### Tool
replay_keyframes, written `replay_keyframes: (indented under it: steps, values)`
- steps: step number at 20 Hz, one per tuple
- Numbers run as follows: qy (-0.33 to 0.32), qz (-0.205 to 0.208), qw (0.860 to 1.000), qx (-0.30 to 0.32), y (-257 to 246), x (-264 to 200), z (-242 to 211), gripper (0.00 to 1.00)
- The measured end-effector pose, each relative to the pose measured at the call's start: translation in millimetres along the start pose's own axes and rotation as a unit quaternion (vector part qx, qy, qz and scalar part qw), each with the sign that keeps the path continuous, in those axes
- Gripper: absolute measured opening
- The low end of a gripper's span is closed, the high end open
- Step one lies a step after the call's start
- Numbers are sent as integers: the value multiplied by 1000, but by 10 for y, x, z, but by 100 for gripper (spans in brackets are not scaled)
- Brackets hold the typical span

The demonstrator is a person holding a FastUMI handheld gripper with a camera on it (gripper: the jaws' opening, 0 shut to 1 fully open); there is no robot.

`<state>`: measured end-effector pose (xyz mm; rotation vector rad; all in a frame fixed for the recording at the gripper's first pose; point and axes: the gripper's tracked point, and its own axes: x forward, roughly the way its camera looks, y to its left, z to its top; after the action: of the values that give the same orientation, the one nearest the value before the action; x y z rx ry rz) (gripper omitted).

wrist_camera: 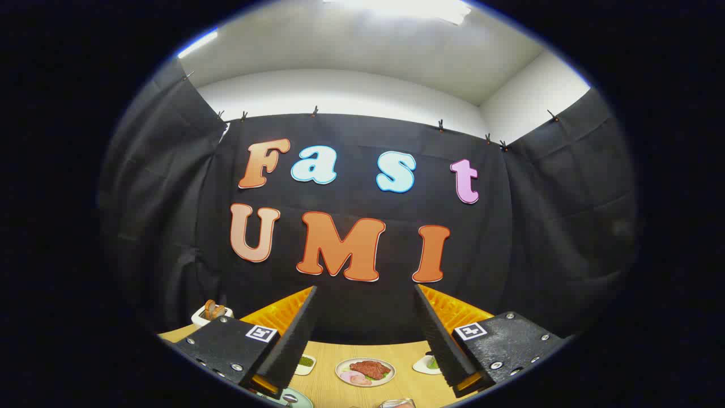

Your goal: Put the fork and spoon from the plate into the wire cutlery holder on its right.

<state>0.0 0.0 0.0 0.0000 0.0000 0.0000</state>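
Observation:
My gripper is open, its fingers spread wide and raised well above the wooden table, with nothing between them. Under the left finger, a sliver of a pale green plate peeks out at the near side of the table, with a small shiny metal piece lying on it; I cannot tell whether that is the fork or the spoon. To the plate's right, the top of a glinting object shows near the right finger, too cut off to identify.
Beyond the fingers the table holds a white plate of sliced meat, a small dish of green food to its left and another white dish to its right. A white stand with brown items sits far left by the cloth wall.

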Motion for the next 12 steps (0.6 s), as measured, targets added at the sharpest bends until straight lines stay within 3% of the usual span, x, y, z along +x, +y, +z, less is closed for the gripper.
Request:
replay_keyframes:
  steps: [6,12]
  values:
    - [-20,9,1000,14,-83,45,178,98]
    - [-8,23,1000,15,15,69,82,98]
